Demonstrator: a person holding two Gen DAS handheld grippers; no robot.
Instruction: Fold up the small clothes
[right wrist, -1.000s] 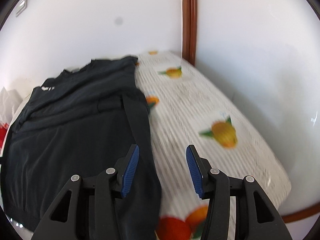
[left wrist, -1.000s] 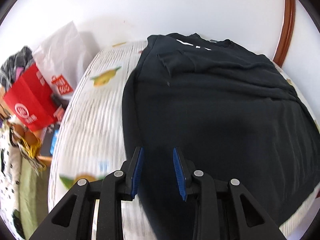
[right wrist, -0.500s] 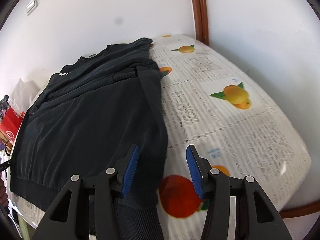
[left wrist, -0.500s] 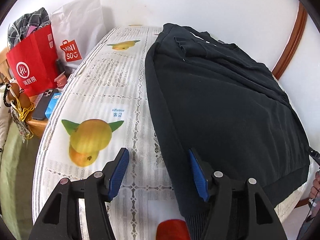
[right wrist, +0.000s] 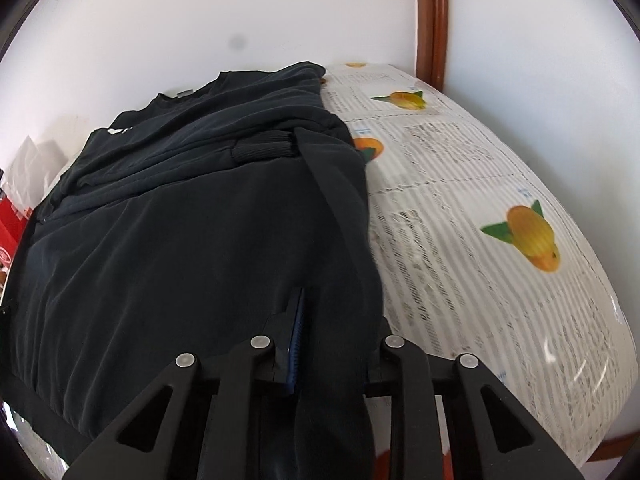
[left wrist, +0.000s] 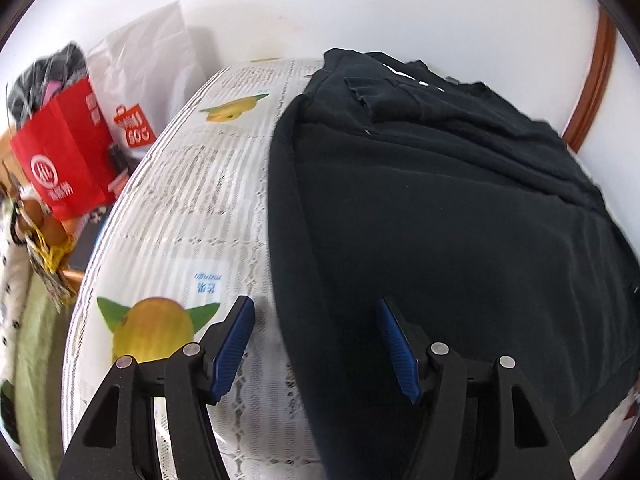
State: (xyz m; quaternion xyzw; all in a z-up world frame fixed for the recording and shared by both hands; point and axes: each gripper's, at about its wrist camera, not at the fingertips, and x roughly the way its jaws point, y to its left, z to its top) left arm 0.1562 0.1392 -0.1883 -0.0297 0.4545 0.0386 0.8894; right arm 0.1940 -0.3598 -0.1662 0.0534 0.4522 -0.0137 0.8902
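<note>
A black sweatshirt (left wrist: 440, 216) lies flat on a table with a white fruit-print cloth (left wrist: 192, 208), its sleeves folded in across the body. My left gripper (left wrist: 316, 344) is open, its blue pads straddling the sweatshirt's left side edge near the hem. In the right wrist view the sweatshirt (right wrist: 180, 220) fills the left half. My right gripper (right wrist: 336, 344) is closed on the right side edge of the fabric near the hem; cloth bulges between the fingers and hides the right pad.
A red paper bag (left wrist: 60, 160) and a white shopping bag (left wrist: 148, 80) stand left of the table against the wall. A wooden door frame (right wrist: 430, 20) rises behind the table's far right corner. The table cloth (right wrist: 500, 220) is bare to the right.
My right gripper has shut on the sweatshirt's right edge; it was open half a second ago. My left gripper has shifted so the sweatshirt's left edge sits between its open pads.
</note>
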